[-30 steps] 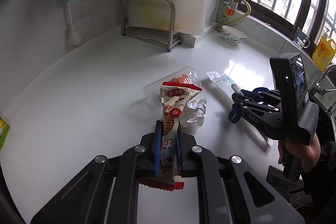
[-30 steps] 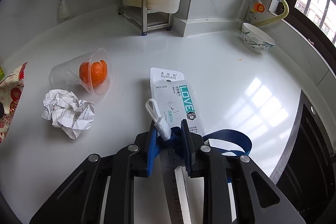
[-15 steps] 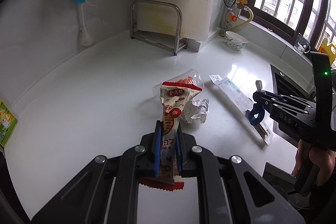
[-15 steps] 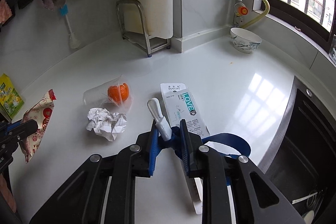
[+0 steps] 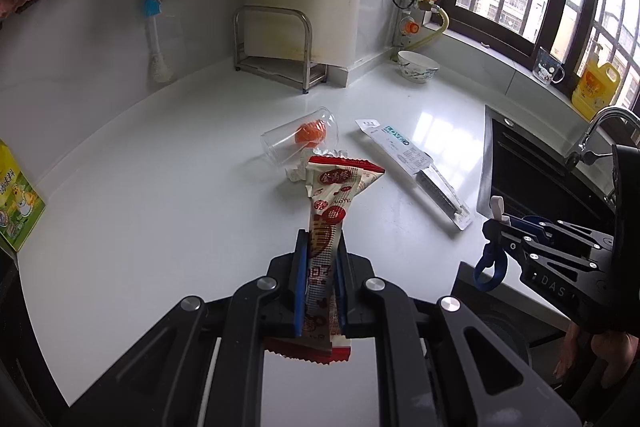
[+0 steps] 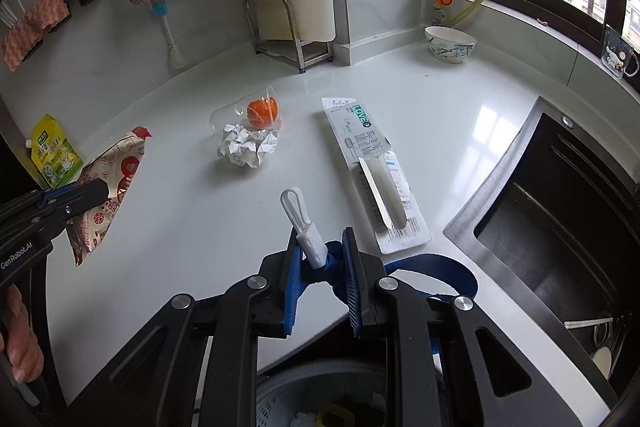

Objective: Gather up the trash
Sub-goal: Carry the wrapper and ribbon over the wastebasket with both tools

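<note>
Both hands are loaded and the carry-off step looks to be in hand. The left gripper [image 5: 320,267] has its jaws pinched tight on a red-and-white snack wrapper [image 5: 332,203], which stands up past the fingertips and trails out behind them. The right gripper [image 6: 320,263] is closed to a narrow gap on a white plastic tool with a loop end [image 6: 302,223] and a blue strap [image 6: 432,271] bunched between the pads, the strap's loop hanging off to the right of the jaws. Directly beneath the right jaws, at the foot of the right wrist view, sits a grey bin [image 6: 320,395] with something already inside (its contents are too cramped to name). The next move, by my reading, is to bring each load squarely over that opening and let go, right hand first since it is nearer. Ahead of both jaws on the white countertop [image 5: 160,207] more trash remains: a crumpled paper ball [image 6: 247,147], touching a tipped clear plastic cup [image 5: 296,143] with an orange peel [image 6: 262,111] inside, and to the right of these a long toothbrush package [image 6: 372,179] lying flat. The black sink [image 6: 560,235] opens to the right of the right jaws, so a loose drop there would miss the bin. A bowl [image 6: 450,45] and a steel rack [image 5: 276,47] stand far ahead, out of the way.
</note>
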`<act>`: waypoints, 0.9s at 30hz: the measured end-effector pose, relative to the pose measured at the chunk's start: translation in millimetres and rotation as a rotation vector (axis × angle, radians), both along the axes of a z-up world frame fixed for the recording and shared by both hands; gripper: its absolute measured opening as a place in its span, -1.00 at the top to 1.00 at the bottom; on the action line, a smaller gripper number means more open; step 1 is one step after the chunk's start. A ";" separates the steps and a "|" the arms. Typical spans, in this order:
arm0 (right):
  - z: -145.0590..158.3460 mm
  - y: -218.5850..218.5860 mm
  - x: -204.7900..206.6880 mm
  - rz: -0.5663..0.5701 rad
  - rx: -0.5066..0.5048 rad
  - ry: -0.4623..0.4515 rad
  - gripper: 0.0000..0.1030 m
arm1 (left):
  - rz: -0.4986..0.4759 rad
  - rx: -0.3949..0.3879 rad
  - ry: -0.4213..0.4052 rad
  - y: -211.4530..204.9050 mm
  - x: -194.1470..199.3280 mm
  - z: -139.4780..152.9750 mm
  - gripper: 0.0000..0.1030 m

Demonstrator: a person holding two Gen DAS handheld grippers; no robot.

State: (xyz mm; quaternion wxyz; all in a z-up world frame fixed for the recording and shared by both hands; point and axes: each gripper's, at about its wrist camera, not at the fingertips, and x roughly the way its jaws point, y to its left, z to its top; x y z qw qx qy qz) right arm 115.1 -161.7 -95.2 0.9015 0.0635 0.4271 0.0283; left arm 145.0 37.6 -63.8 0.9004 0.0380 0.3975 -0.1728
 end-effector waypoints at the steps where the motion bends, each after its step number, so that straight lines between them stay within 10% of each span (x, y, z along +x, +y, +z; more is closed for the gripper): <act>1: -0.6 -2.3 -7.8 0.002 0.002 0.005 0.62 | -0.002 0.002 0.002 -3.5 -6.5 -0.3 0.76; 27: -81.4 -66.5 -149.6 0.039 0.127 0.201 0.62 | -0.062 0.077 0.237 -105.8 -155.0 -98.4 0.76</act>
